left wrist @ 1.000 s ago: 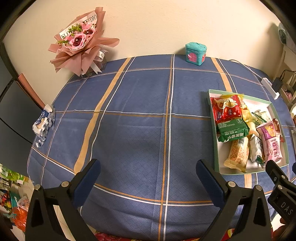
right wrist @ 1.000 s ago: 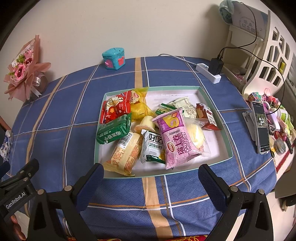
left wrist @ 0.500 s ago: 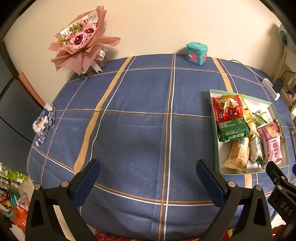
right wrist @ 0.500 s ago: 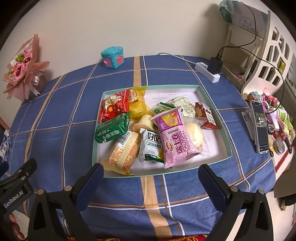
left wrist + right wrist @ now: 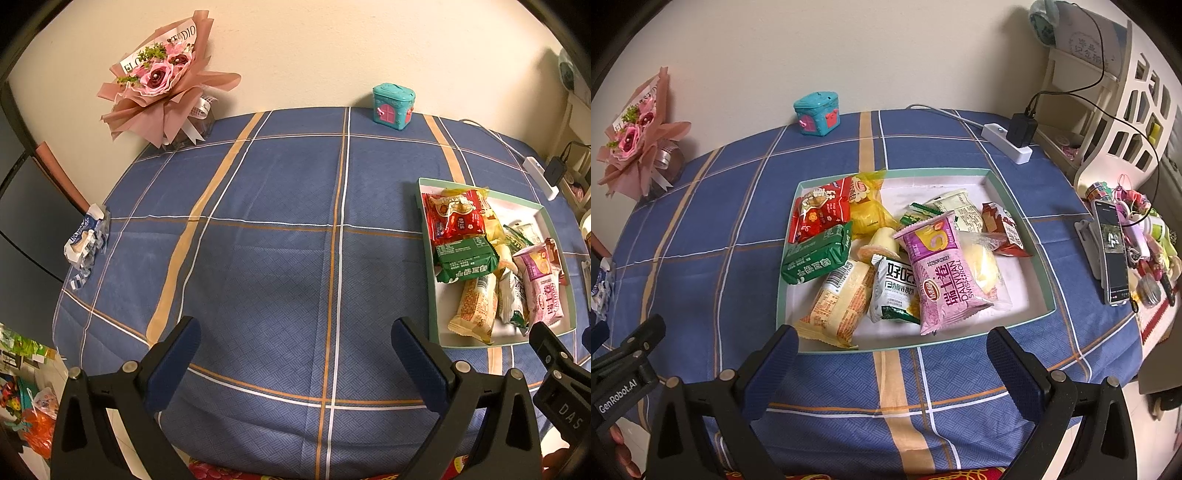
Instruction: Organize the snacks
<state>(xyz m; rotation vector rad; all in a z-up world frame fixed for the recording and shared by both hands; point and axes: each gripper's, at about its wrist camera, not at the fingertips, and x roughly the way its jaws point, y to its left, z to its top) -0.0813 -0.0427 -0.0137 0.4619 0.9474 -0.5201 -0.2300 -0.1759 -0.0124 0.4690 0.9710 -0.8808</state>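
My right claw (image 5: 888,363) stands spread and empty above the near rim of one shallow rectangular tray (image 5: 1015,195), green-edged, white inside. My left claw (image 5: 295,354), likewise spread, holds nothing over bare woven blue tablecloth (image 5: 280,184). The tray holds roughly ten crinkled foil snack packets: one purple Swiss roll (image 5: 942,277), one green pack (image 5: 816,258), one red (image 5: 820,212).

1. Warm, evenly bright indoor light on both views; slight yellow cast on wall.
2. Soft shadow on tablecloth (image 5: 295,280) mid-counter, just ahead of jaws.
3. Strong fisheye bend w/ black corners around tablecloth.
4. Mostly sharp; slight blur at far right edge.
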